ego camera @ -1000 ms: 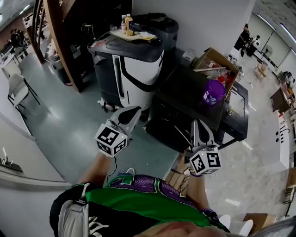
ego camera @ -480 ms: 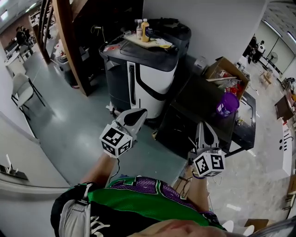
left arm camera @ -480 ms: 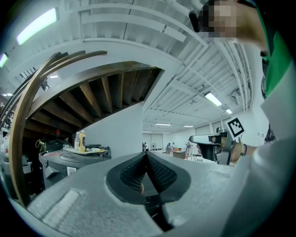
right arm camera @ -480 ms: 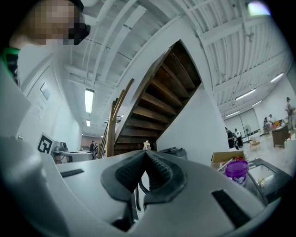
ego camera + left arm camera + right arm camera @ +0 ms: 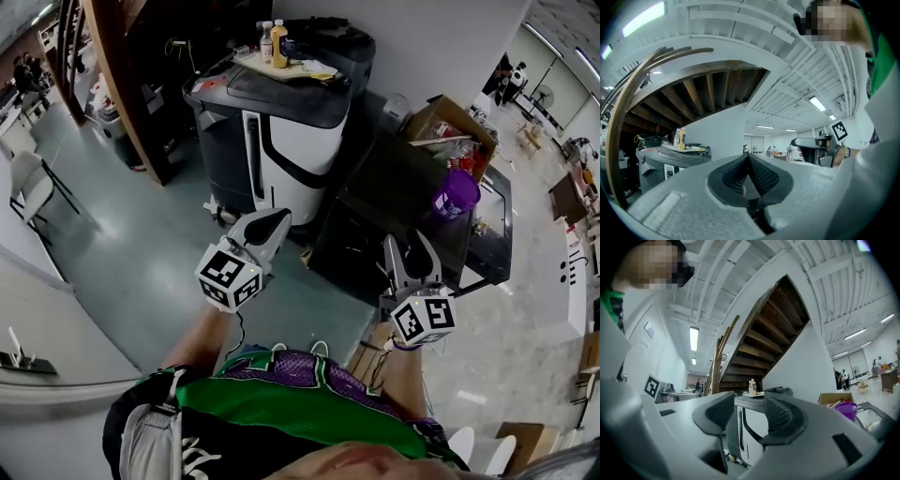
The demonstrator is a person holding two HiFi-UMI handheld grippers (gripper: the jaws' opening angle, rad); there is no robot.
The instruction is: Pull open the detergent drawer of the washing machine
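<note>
Step closer to the washing machine [image 5: 291, 141], well ahead and with its detergent drawer not yet distinguishable, leading with the right gripper [image 5: 407, 248], jaws opening and empty, left gripper [image 5: 270, 223] jaws together, likewise empty.

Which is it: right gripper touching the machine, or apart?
Apart. Right gripper view: the machine stands well beyond the right gripper, whose empty jaws are opening, with floor between.

My left gripper [image 5: 274, 221] is grey, and its cube has black-and-white squares. My shirt [image 5: 281, 401] is green with purple edges. The machine [image 5: 302, 142] is white and dark grey. The bucket [image 5: 456, 194] is purple, the bottle [image 5: 279, 47] yellow.
</note>
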